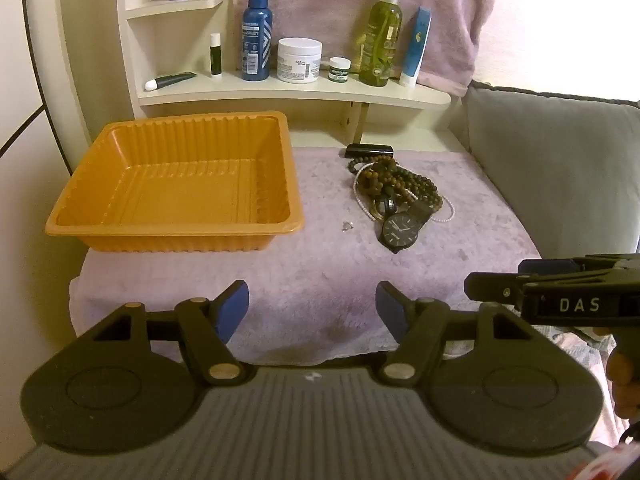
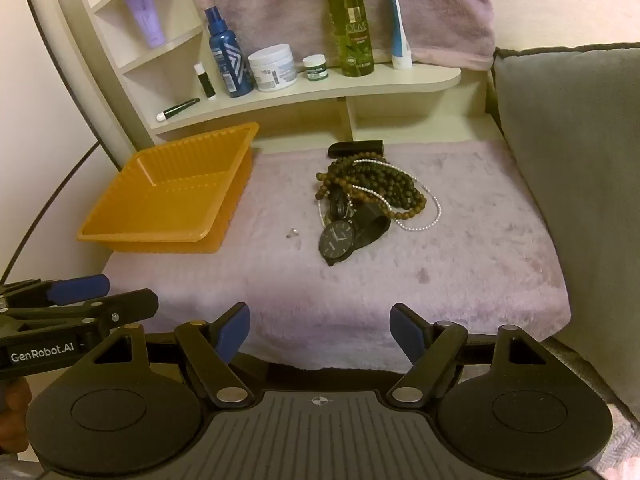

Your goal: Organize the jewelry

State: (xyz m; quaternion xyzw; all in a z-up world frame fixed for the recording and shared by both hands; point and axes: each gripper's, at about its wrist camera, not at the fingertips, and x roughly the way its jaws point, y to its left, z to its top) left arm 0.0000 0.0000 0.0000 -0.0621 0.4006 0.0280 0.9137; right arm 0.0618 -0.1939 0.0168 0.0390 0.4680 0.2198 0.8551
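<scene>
An empty orange plastic tray (image 1: 176, 222) (image 2: 144, 234) sits at the left of a lilac towel. To its right lies a jewelry pile: brown bead strands (image 1: 404, 182) (image 2: 380, 190), a white pearl strand (image 2: 424, 222), a black watch (image 1: 400, 232) (image 2: 338, 240) and a small black case (image 1: 370, 150) (image 2: 354, 147). A tiny earring (image 1: 346, 225) (image 2: 293, 232) lies between tray and watch. My left gripper (image 1: 312, 306) is open and empty near the towel's front edge. My right gripper (image 2: 320, 332) is open and empty, also at the front, seen from the side in the left wrist view (image 1: 496, 284).
A cream shelf (image 1: 296, 94) (image 2: 312, 92) behind the towel holds a blue spray bottle (image 1: 256, 36), a white jar (image 1: 299, 60), an olive-green bottle (image 1: 380, 40) and tubes. A grey cushion (image 1: 560, 168) (image 2: 572, 152) borders the right side. A wall is at the left.
</scene>
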